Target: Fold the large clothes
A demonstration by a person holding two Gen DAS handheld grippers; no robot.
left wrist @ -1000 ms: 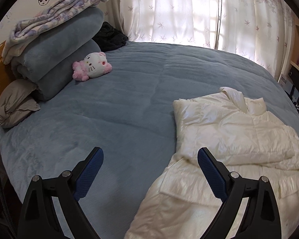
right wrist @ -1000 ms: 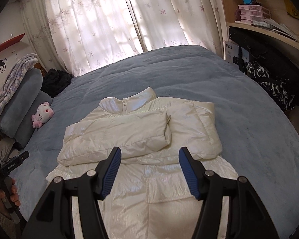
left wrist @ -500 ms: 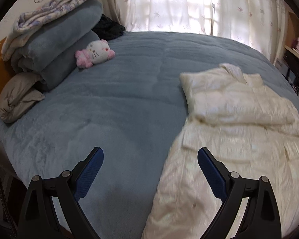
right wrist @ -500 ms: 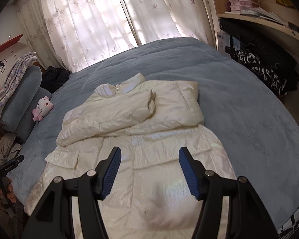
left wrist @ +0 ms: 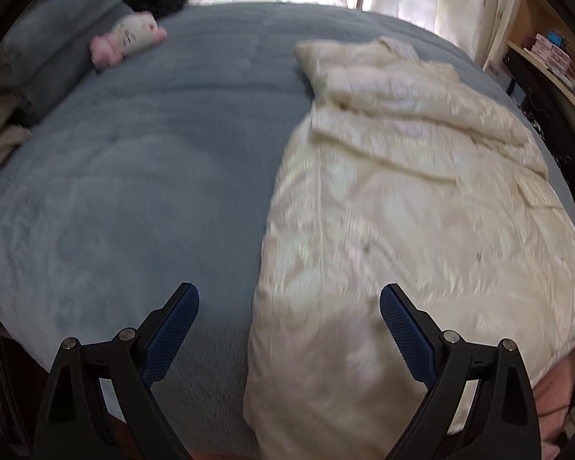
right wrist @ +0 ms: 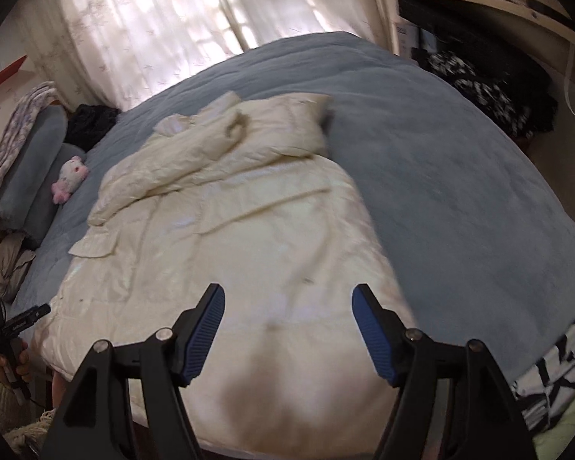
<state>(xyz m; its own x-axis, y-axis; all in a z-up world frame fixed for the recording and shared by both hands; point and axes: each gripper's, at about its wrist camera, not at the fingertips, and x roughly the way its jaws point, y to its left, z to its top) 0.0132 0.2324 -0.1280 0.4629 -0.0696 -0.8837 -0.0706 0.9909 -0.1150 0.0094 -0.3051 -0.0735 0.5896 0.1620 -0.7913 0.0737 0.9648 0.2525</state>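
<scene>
A cream puffer jacket (left wrist: 395, 199) lies flat on the blue bed cover (left wrist: 142, 176), sleeves folded across its chest, hem toward me at the bed's near edge. It also shows in the right wrist view (right wrist: 249, 230). My left gripper (left wrist: 289, 306) is open and empty, above the jacket's left hem corner. My right gripper (right wrist: 287, 306) is open and empty, above the middle of the hem. Both views are motion-blurred. The left gripper also shows at the far left of the right wrist view (right wrist: 15, 326).
A pink and white plush toy (left wrist: 128, 38) lies by stacked blue blankets (right wrist: 30, 176) at the head of the bed. Dark clothes (right wrist: 90, 120) sit near the curtains (right wrist: 165, 30). A desk and shelves (right wrist: 490, 7) with black-and-white fabric (right wrist: 483, 92) stand on the right.
Both grippers have pulled back toward the foot of the bed and tilted down. The jacket's hem has come into view. Both stay open.
</scene>
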